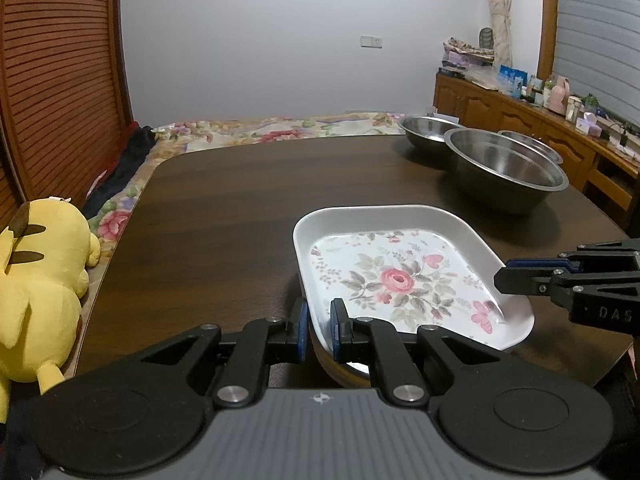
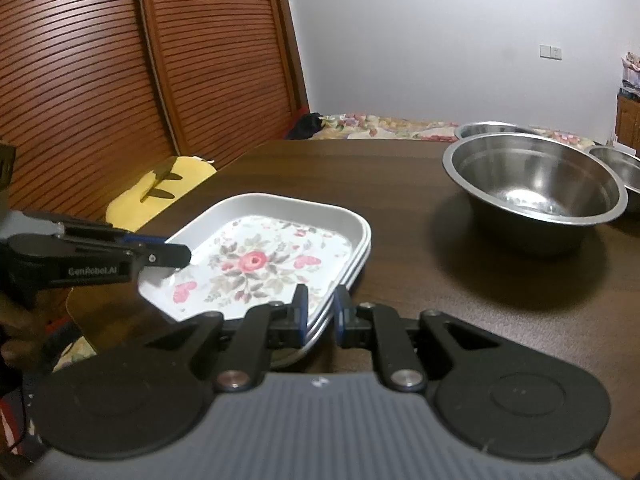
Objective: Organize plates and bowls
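Observation:
A white rectangular plate with a rose pattern lies near the front of the dark wooden table. A second white rim shows right under it in the right wrist view. My left gripper is shut on the plate's near left rim. My right gripper is shut on the opposite rim and shows in the left wrist view as a black gripper. Three steel bowls stand at the back right: a large bowl and two smaller ones behind it.
A yellow plush toy lies beside the table's left edge. A bed with a floral cover is behind the table. A cluttered wooden sideboard runs along the right, and louvred wooden doors stand on the left.

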Demonstrator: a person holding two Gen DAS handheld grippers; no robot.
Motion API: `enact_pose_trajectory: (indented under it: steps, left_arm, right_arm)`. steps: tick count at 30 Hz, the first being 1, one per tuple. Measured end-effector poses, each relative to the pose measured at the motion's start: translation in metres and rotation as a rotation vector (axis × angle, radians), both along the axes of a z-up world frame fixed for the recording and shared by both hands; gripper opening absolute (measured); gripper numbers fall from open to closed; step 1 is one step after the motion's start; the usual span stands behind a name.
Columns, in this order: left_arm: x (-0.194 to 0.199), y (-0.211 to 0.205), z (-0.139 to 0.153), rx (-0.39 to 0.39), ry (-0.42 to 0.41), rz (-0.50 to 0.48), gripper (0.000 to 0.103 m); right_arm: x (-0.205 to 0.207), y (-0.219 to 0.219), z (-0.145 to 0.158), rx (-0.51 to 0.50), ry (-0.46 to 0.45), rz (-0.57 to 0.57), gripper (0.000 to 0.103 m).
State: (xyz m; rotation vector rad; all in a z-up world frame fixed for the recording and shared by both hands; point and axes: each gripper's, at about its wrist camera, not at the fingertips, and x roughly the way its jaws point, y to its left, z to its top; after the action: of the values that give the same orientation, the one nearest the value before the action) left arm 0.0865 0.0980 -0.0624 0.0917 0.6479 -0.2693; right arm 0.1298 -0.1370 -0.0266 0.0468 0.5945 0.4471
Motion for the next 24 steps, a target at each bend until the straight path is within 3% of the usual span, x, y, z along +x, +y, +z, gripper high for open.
enact_pose_trajectory:
  steps: [12, 18, 22, 24]
  left_arm:
    - [-0.002, 0.001, -0.006, -0.013, 0.010, 0.012, 0.014]
    - [-0.002, 0.002, -0.002, -0.019, -0.005, 0.024, 0.028]
    - [-0.002, 0.002, 0.006, -0.024, -0.028, 0.028, 0.050]
    - [-0.001, 0.002, 0.010, -0.030, -0.040, 0.023, 0.052]
  right_arm:
    - [-0.002, -0.002, -0.006, 0.035, -0.002, -0.002, 0.015]
    - [-0.001, -0.006, -0.004, 0.060, -0.004, -0.015, 0.015]
    - [-0.004, -0.012, 0.003, 0.068, -0.032, -0.031, 0.015]
    - [-0.005, -0.017, 0.009, 0.069, -0.056, -0.042, 0.015]
